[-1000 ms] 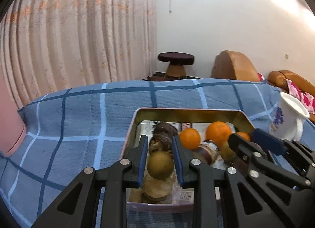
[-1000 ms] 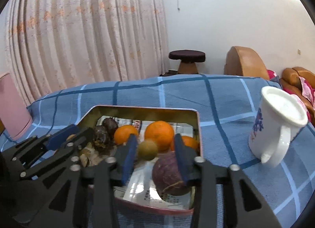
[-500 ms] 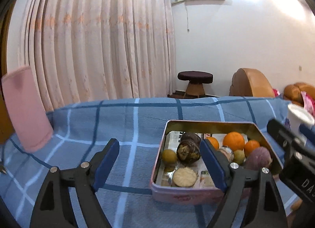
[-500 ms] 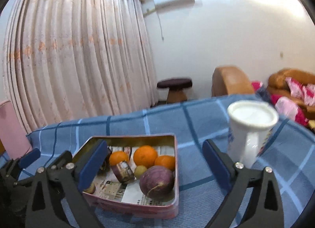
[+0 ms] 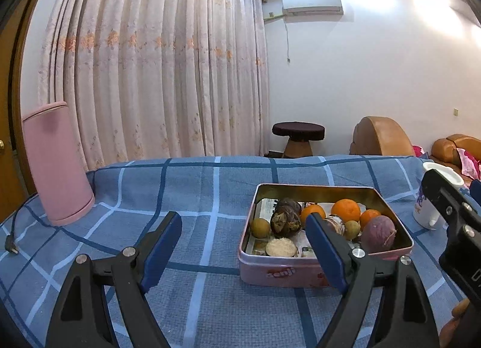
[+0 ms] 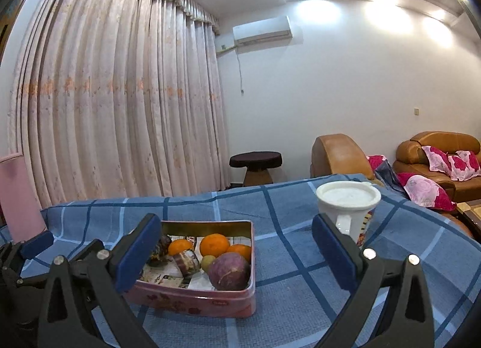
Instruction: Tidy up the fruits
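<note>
A pink tin (image 5: pixel 279 271) (image 6: pixel 192 300) on the blue checked cloth holds several fruits: oranges (image 5: pixel 345 210) (image 6: pixel 214 245), a purple round fruit (image 5: pixel 377 233) (image 6: pixel 229 270), small green-brown fruits (image 5: pixel 260 227), dark wrinkled fruits (image 5: pixel 285 221) and a pale round piece (image 5: pixel 281 247). My left gripper (image 5: pixel 245 250) is open and empty, held back from the tin, its right finger in front of the tin's near edge. My right gripper (image 6: pixel 237 253) is open and empty, wide across the tin, also held back.
A white mug (image 6: pixel 348 208) (image 5: pixel 433 206) stands right of the tin. A pink cylinder (image 5: pixel 57 164) stands at the cloth's far left, with a black cable and plug (image 5: pixel 10 244) beside it. A stool, brown sofas and curtains lie beyond the table.
Both grippers let go of small green-brown fruits into the tin, opened wide and drew back and up from it.
</note>
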